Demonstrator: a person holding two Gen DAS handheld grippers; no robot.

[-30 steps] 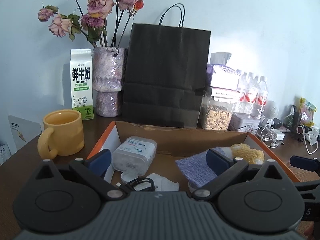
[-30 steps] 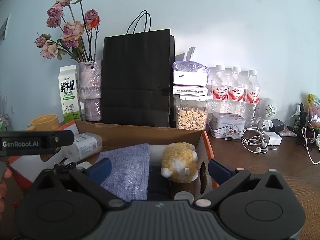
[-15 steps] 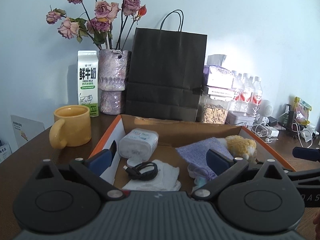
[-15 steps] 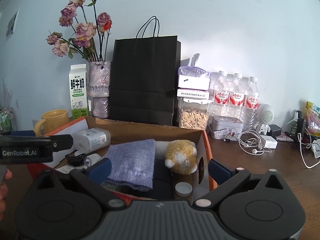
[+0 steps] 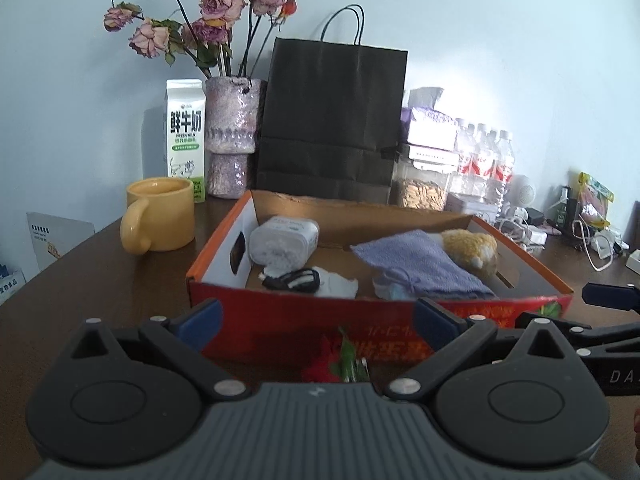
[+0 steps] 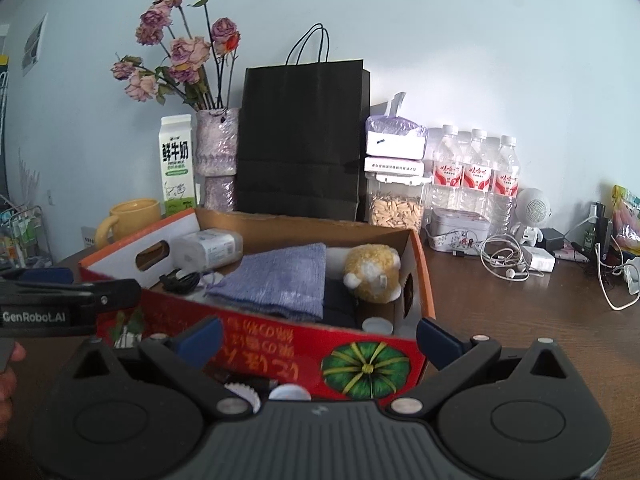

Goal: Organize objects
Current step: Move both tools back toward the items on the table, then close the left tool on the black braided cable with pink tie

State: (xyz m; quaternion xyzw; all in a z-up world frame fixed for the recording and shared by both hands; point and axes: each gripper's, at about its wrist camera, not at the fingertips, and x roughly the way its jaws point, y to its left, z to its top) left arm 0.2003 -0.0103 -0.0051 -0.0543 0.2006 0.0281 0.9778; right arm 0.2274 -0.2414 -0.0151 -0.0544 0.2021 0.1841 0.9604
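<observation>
Both tongs, left tongs (image 5: 316,318) and right tongs (image 6: 318,334), are held wide open and empty before the cardboard box (image 6: 372,364) on the table (image 6: 520,320), where the soft, light plush toy (image 6: 374,268) at two o'clock is judged best pinched across its body.

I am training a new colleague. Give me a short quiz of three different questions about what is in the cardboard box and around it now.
1. True or false: the plush toy lies inside the cardboard box.
2. What stands directly behind the box? A) black paper bag B) yellow mug C) water bottles
3. Fill in: the jaws of both grippers are ____.

Key: 1 true; 2 A; 3 open
</observation>
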